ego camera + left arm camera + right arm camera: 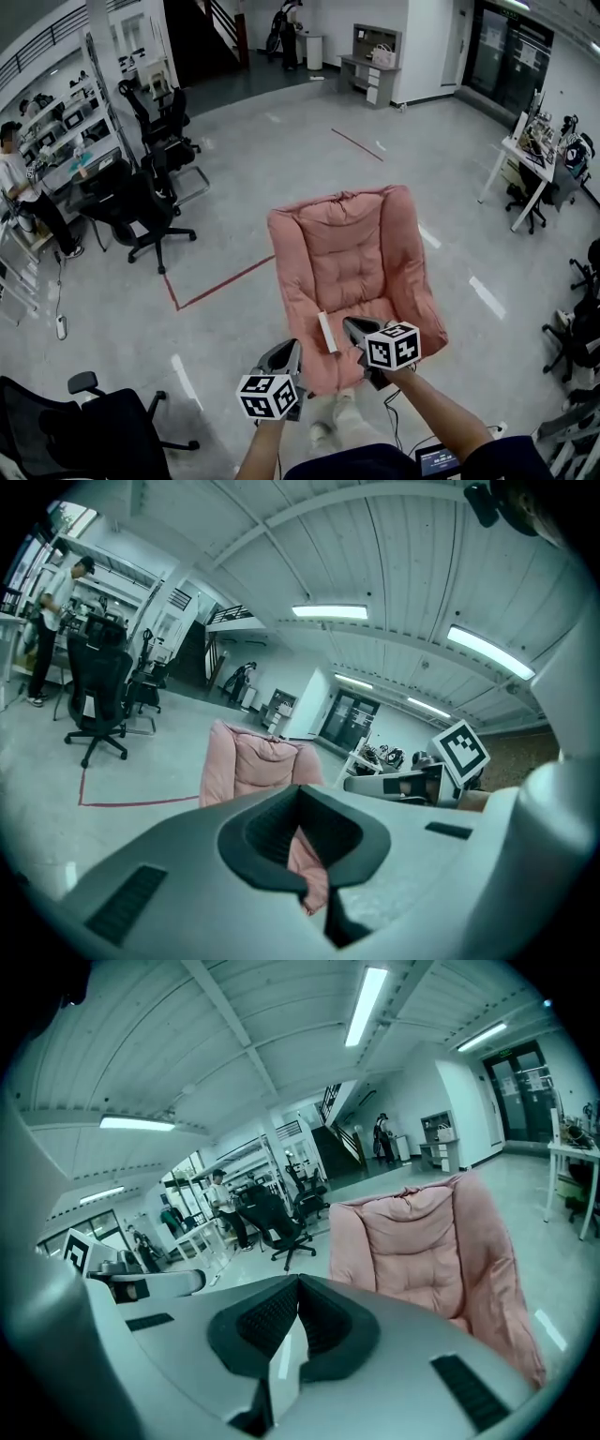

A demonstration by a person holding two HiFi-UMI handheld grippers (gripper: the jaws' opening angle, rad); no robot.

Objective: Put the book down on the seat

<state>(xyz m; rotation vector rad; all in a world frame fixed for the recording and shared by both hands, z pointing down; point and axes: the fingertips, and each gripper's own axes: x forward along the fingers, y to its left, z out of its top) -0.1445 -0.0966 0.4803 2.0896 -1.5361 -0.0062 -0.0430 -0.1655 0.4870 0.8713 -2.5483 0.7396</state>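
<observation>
Book [326, 331] stands on edge, clamped in the closed right gripper [347, 326] just above the pink seat's [375, 291] front, long axis toward the backrest, while the left gripper [287, 356], closed and empty, hangs beside it.

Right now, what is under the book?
The pink armchair's seat cushion shows beneath the book, which the right gripper clamps. The strip of cushion directly below is covered; contact cannot be told.
</observation>
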